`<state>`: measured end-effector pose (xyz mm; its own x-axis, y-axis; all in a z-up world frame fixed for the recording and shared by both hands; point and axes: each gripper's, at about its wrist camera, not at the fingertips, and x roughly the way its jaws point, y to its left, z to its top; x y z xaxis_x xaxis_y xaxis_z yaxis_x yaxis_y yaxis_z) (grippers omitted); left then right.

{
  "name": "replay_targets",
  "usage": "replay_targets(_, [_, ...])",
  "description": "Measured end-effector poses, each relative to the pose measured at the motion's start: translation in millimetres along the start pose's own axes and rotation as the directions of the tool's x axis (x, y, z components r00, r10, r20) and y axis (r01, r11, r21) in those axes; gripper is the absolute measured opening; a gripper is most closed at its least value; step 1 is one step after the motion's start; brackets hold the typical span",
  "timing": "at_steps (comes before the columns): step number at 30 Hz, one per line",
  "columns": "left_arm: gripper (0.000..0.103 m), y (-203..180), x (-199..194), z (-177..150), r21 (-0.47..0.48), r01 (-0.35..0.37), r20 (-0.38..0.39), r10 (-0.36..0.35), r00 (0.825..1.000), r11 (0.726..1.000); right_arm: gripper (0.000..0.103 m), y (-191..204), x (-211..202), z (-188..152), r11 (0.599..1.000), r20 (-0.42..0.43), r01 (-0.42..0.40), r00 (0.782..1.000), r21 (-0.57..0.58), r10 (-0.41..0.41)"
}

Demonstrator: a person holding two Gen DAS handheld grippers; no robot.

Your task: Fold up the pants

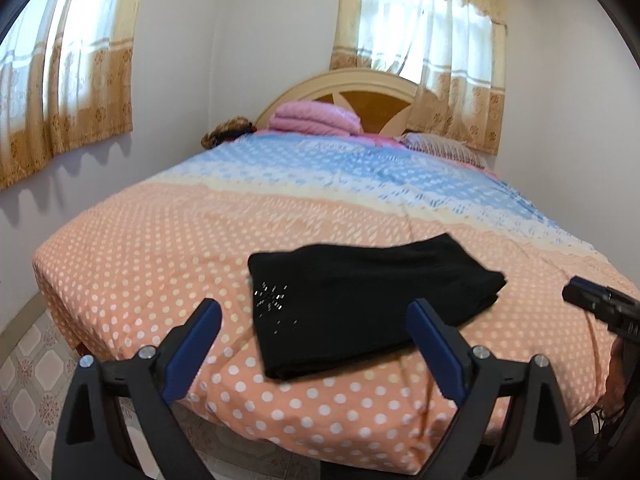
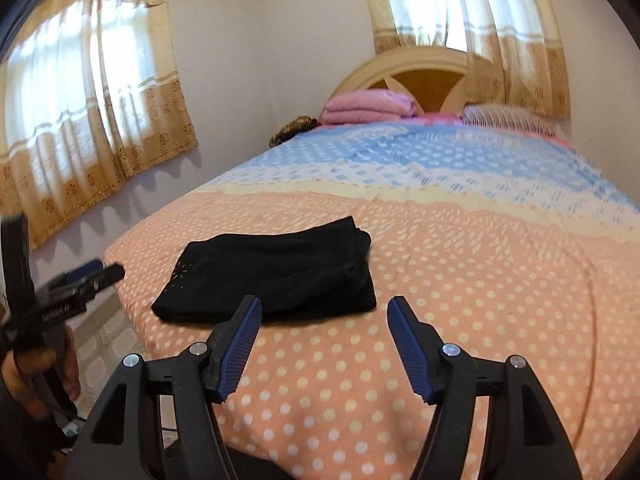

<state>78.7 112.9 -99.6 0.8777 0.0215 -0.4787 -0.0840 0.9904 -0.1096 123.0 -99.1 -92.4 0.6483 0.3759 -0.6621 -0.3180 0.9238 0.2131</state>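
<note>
Black pants (image 1: 360,300) lie folded into a compact stack near the foot of the bed (image 1: 160,248), with small shiny studs on the near left corner. In the right wrist view the pants (image 2: 272,276) sit ahead and to the left. My left gripper (image 1: 316,312) hangs above the bed's near edge, open wide, nothing between its blue pads. My right gripper (image 2: 324,312) is open too, empty, over the dotted cover just right of the pants. Each gripper shows at the edge of the other's view: the right gripper (image 1: 600,304), and the left gripper (image 2: 80,284) held by a hand (image 2: 36,372).
The bed carries an orange dotted and blue patterned cover (image 2: 480,280). Pink folded bedding (image 1: 316,118) and a striped pillow (image 1: 440,146) lie by the headboard (image 1: 360,92). Curtained windows (image 1: 420,28) are behind and to the left. Tiled floor (image 1: 36,380) runs along the bed's left side.
</note>
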Motion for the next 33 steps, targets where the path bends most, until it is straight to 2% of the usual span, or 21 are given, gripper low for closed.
replay_targets(6, [0.100,-14.2,-12.5,2.2,0.026,0.005,0.033,-0.006,0.999,1.000,0.068,8.4,-26.0,-7.7,0.999,0.042,0.018,0.999,-0.035,-0.016])
replay_targets(16, [0.100,-26.0,-17.0,-1.8,0.053,0.004,0.032,-0.006,0.999,0.999,0.069,7.6,-52.1,-16.2,0.999,0.085,0.016,0.996,-0.034,-0.013])
replay_targets(33, [0.100,-29.6,-19.4,-3.1,0.041,0.004,0.035,-0.005,0.999,0.999,0.070,15.5,-52.2,-23.2,0.999,0.081,0.006,0.997,-0.044,-0.003])
